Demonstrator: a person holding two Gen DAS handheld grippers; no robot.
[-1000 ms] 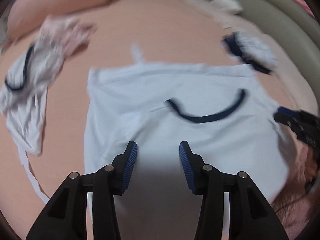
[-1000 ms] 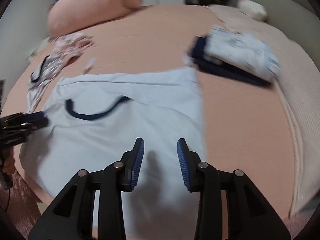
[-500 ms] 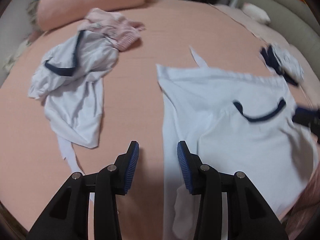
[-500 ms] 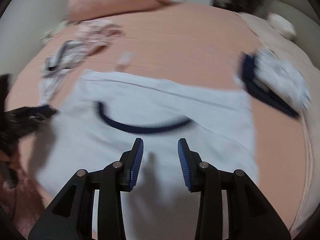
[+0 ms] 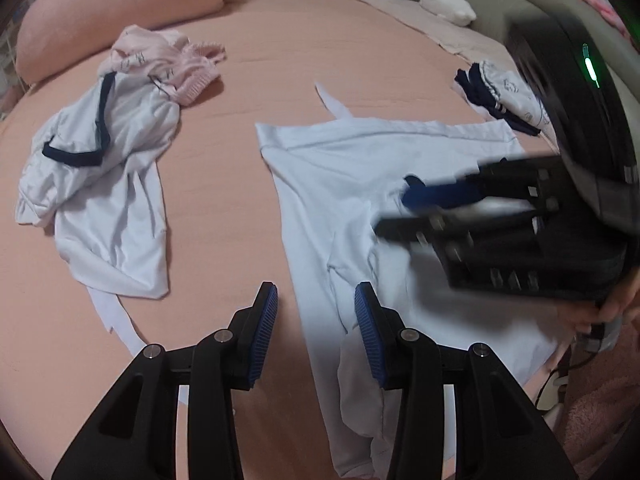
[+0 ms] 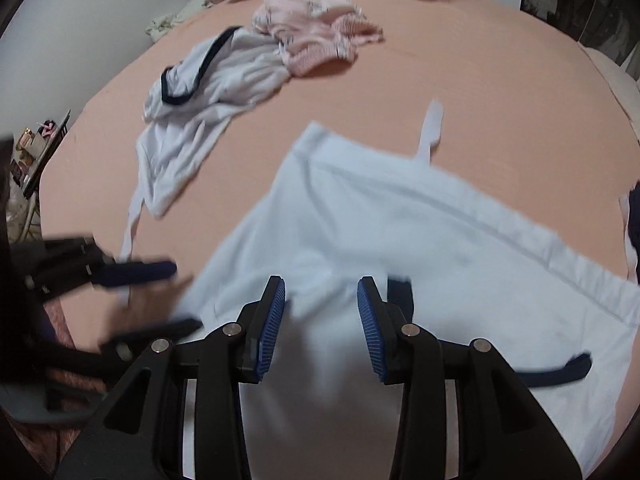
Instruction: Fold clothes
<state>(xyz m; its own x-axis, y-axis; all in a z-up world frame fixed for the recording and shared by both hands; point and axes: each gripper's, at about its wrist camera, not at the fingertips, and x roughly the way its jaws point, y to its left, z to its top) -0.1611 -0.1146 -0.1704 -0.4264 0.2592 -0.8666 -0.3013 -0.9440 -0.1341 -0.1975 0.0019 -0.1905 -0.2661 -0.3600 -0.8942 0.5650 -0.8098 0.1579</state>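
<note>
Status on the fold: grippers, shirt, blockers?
Left gripper open, empty, over the shirt's left edge. Right gripper open, empty, over the white shirt spread flat, unfolded. Crumpled white garment lies apart; nothing in the way.

Both fisheye cameras are looking forward and down over the peach-sheeted bed [image 5: 248, 184], close above it. The left wrist view is facing the spread pale blue navy-trimmed shirt [image 5: 344, 184] from its left edge; the right wrist view is hovering nearer over that shirt [image 6: 400, 232]. Both are sharing the crumpled pale blue garment [image 5: 108, 184] [image 6: 208, 92].
</note>
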